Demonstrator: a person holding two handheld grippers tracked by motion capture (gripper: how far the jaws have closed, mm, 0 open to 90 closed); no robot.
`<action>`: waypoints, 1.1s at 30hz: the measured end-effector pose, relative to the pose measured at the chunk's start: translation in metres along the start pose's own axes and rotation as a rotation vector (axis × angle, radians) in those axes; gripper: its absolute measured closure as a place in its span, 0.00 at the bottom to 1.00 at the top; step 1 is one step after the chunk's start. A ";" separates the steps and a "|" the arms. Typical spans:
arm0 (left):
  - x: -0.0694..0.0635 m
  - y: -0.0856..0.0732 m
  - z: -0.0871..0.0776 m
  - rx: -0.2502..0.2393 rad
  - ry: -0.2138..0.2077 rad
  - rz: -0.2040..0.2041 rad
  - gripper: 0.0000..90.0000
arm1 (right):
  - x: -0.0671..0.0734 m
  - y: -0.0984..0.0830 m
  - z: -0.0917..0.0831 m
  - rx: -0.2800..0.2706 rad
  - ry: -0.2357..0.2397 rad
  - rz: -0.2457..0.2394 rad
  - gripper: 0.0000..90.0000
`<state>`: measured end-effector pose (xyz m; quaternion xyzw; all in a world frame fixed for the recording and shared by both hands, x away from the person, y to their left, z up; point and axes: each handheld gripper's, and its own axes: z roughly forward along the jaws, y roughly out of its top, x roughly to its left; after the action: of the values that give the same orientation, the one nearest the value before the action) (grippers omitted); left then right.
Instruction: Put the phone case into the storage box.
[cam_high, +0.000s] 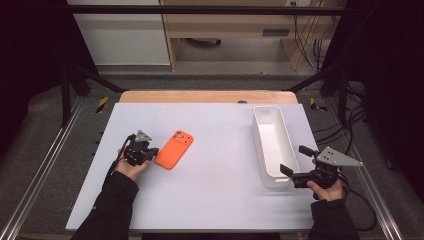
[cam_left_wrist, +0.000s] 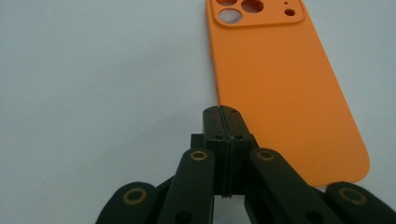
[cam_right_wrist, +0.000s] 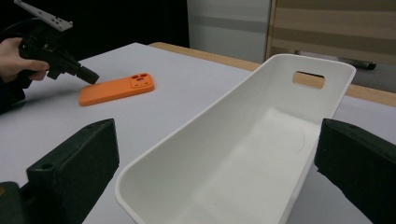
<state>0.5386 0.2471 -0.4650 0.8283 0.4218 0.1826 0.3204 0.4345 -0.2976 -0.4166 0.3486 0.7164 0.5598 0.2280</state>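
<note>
Left of the white bin (cam_high: 270, 145) on the desk (cam_high: 210, 190), well apart from it, the orange case (cam_high: 174, 149) lies flat with its camera cutouts at the end away from the person. At the case's near left edge sit the left tongs (cam_high: 150, 152), pressed together with nothing between them, tips just beside or touching the case. By the bin's near end, the right tongs (cam_high: 292, 161) stand wide apart, one either side of it, not pressing it
</note>
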 end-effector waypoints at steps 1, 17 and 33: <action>0.001 0.000 -0.001 -0.001 0.000 0.000 0.99 | 0.000 0.000 0.000 0.000 -0.001 0.002 0.00; 0.006 0.006 -0.030 -0.121 -0.013 -0.024 0.70 | 0.000 0.000 -0.001 -0.004 -0.002 0.005 0.00; -0.007 0.024 -0.066 -0.237 -0.055 -0.005 0.37 | 0.000 0.000 -0.002 -0.005 -0.002 0.008 0.00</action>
<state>0.5108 0.2555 -0.4008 0.7884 0.3903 0.2075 0.4279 0.4335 -0.2988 -0.4157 0.3516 0.7133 0.5621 0.2274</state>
